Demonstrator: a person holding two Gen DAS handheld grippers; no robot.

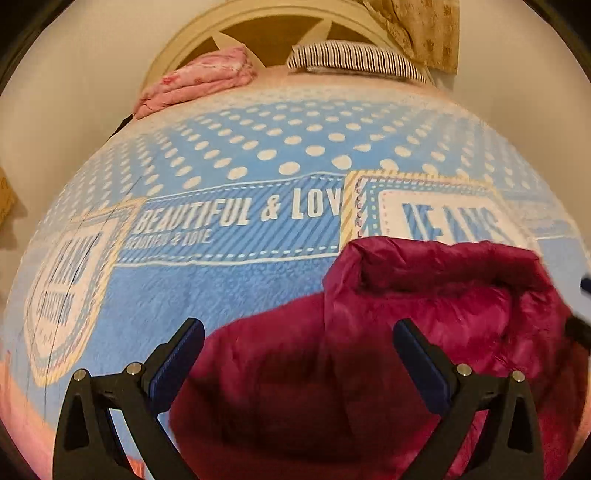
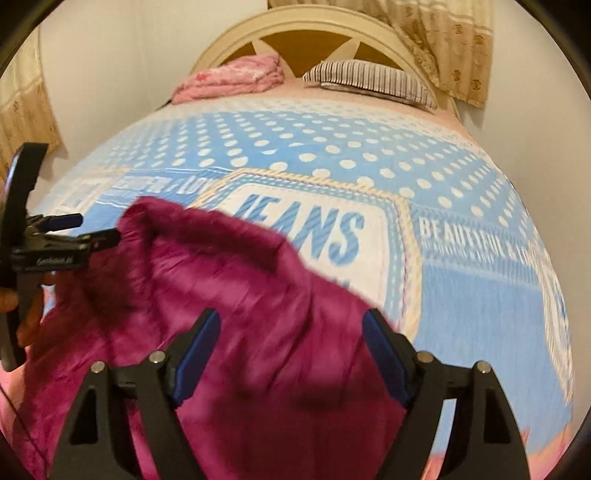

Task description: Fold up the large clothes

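A magenta padded jacket (image 1: 424,314) lies crumpled on the blue blanket (image 1: 229,288), with a folded edge raised towards the "JEANS" patch. My left gripper (image 1: 299,336) hovers over the jacket's left part with its jaws wide open and nothing pressed between the blue pads (image 1: 177,362). In the right wrist view the jacket (image 2: 240,295) fills the lower left. Over it my right gripper (image 2: 291,336) stands open too, and its pads (image 2: 384,354) touch no cloth. The left gripper (image 2: 92,229) shows at the left edge, held by a hand (image 2: 26,314).
The bed's blanket carries white dots and the words "BEAUTIFUL & LOVE" (image 1: 236,214). At the head end lie a folded pink blanket (image 2: 236,77) and a striped pillow (image 2: 373,81) before a cream headboard (image 2: 317,29). Beige curtains (image 2: 454,40) hang at the right. White walls flank the bed.
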